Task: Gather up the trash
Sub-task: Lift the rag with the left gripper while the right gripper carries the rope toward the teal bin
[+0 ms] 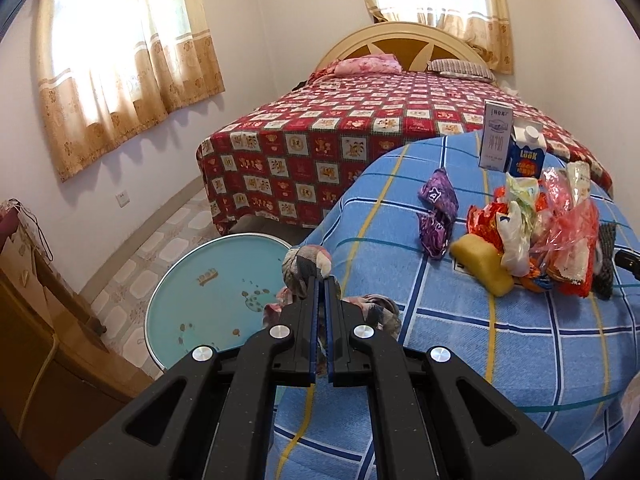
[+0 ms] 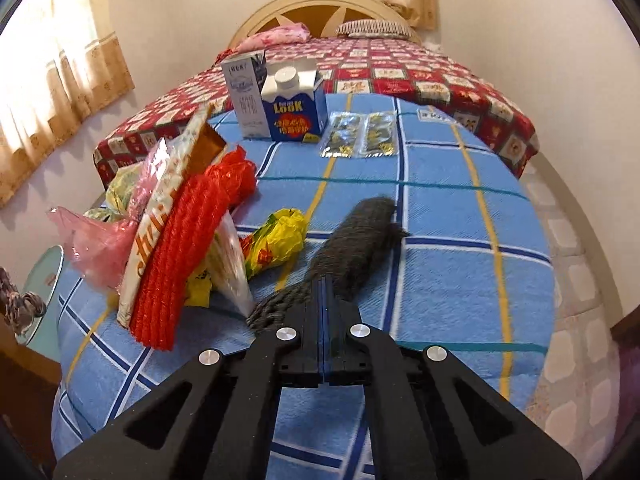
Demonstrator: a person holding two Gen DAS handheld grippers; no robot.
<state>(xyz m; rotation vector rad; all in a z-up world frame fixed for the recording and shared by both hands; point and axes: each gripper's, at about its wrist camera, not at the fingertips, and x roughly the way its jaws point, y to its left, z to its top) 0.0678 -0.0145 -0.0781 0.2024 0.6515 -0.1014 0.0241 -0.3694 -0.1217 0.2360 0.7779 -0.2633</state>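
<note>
My left gripper [image 1: 322, 280] is shut on a grey, pink and dark patterned cloth [image 1: 304, 266], held off the edge of the blue checked blanket [image 1: 500, 340], above a round teal table [image 1: 208, 280]. My right gripper [image 2: 325, 278] is shut, its tips pinching the middle of a dark grey knitted cloth [image 2: 360, 232] that lies on the blanket. A trash pile sits left of it: red net [image 2: 192, 248], pink plastic bag [image 2: 92, 240], snack pack [image 2: 164, 200], yellow wrapper [image 2: 280, 236]. A purple wrapper [image 1: 438, 208] and a yellow lump [image 1: 486, 264] lie nearby.
A blue carton [image 2: 294, 108] and a white carton [image 2: 244, 92] stand at the blanket's far edge, beside two foil sachets [image 2: 360, 136]. Behind is a bed with a red patterned cover [image 1: 320, 140]. A wooden cabinet [image 1: 40, 340] stands at the left by the tiled floor.
</note>
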